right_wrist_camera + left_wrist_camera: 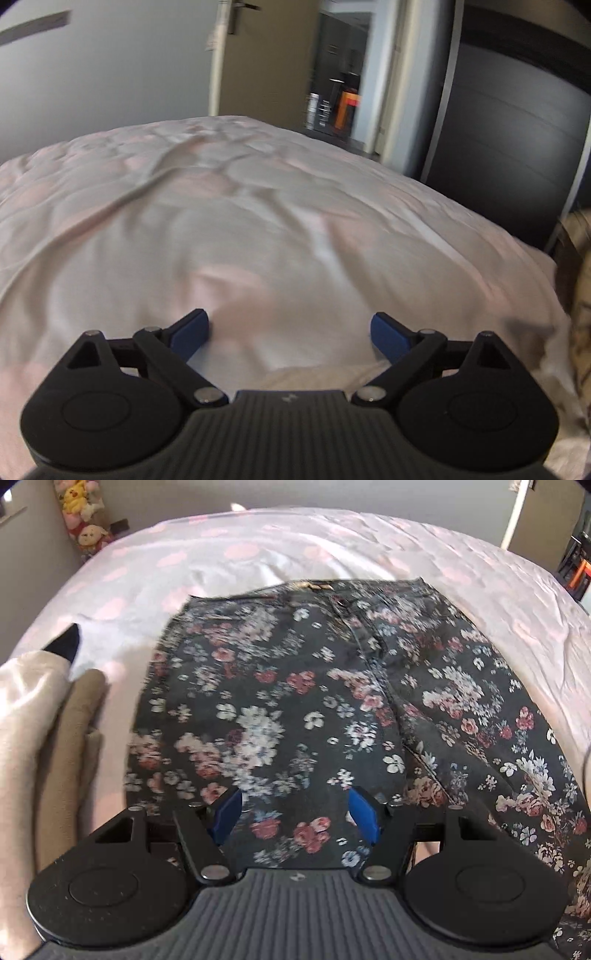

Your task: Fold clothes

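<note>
Two grippers, both spread, pinching nothing: left gripper (295, 812) hovers over floral trousers (295, 701), lengthwise ahead; right gripper (291, 332) faces bare bed (258, 221).

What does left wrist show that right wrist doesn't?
Left wrist only: dark floral trousers spread on the bed with the waistband at the far end, a beige garment and a tan one at the left edge, and plush toys in the far corner. The left tool hangs over the trousers, pads apart, gripping nothing.

Right wrist only: an open doorway and a dark wardrobe. The right tool is wide open over bare cover.

Both: the pale, pink-spotted bed cover.
</note>
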